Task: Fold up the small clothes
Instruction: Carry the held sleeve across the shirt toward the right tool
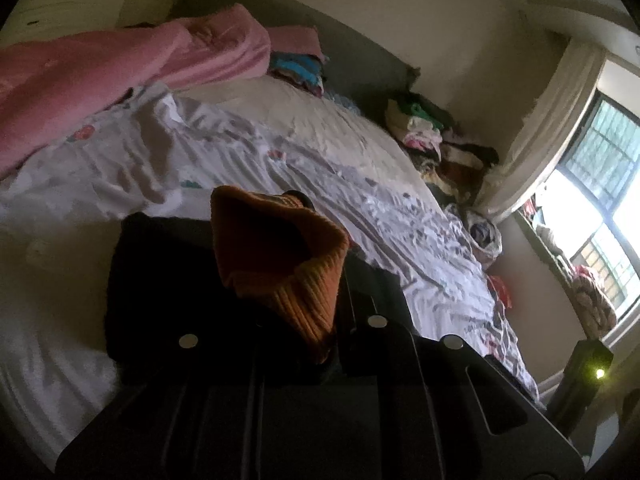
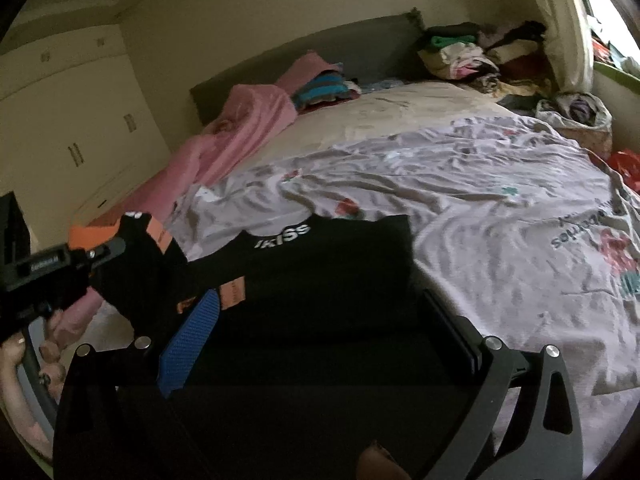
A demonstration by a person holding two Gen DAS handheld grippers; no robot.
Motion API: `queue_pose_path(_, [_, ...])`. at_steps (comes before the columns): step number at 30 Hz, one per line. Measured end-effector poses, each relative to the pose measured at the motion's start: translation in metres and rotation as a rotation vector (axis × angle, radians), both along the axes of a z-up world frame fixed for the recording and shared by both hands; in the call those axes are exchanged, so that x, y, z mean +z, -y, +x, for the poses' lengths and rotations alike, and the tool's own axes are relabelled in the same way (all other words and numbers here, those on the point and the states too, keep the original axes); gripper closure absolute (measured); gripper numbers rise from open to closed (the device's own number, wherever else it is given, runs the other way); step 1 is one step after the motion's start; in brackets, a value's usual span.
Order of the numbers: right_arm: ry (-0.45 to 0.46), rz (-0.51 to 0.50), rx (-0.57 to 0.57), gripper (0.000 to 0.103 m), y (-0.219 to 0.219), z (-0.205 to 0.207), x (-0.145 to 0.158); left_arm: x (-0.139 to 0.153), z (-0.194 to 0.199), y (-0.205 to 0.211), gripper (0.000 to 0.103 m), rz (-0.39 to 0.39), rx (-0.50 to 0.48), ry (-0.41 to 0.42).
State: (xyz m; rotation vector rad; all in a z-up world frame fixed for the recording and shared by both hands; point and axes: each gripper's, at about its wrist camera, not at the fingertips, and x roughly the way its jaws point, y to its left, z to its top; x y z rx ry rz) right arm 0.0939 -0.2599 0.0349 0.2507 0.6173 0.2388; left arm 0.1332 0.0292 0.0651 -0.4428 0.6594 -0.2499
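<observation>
A small black garment with white lettering and orange ribbed cuffs lies on the bed sheet. My left gripper is shut on its orange ribbed cuff and holds that sleeve lifted above the black body. In the right wrist view the left gripper is at the left, with the sleeve hanging from it. My right gripper is open over the garment; its blue-padded finger and dark finger straddle the lower body.
A pink blanket lies along the bed's left side. Folded clothes sit by the grey headboard. A loose pile of clothes and a bag are at the far right. A window is at the right.
</observation>
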Motion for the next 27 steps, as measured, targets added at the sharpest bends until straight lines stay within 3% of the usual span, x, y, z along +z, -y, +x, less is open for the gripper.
queue_pose_path(15, [-0.045, 0.017, -0.153, 0.005, 0.051, 0.007, -0.018, -0.05, 0.018, 0.057, 0.092, 0.038, -0.165, -0.094])
queue_pose_path(20, [-0.072, 0.027, -0.194, 0.005, 0.063, 0.01, -0.027, -0.057, 0.017, 0.073, 0.059, 0.021, -0.251, -0.102])
queue_pose_path(22, [-0.084, 0.031, -0.206, 0.005, 0.066, 0.012, -0.029, -0.057, 0.016, 0.079, 0.059, 0.026, -0.279, -0.096])
queue_pose_path(24, [-0.089, 0.023, -0.217, 0.005, 0.067, 0.011, -0.031, -0.054, 0.014, 0.082, 0.048, 0.021, -0.295, -0.087])
queue_pose_path(25, [-0.09, 0.021, -0.215, 0.005, 0.067, 0.011, -0.032, -0.052, 0.014, 0.082, 0.037, 0.013, -0.302, -0.083])
queue_pose_path(27, [-0.097, 0.014, -0.211, 0.005, 0.065, 0.011, -0.034, -0.048, 0.014, 0.081, 0.035, 0.024, -0.297, -0.064])
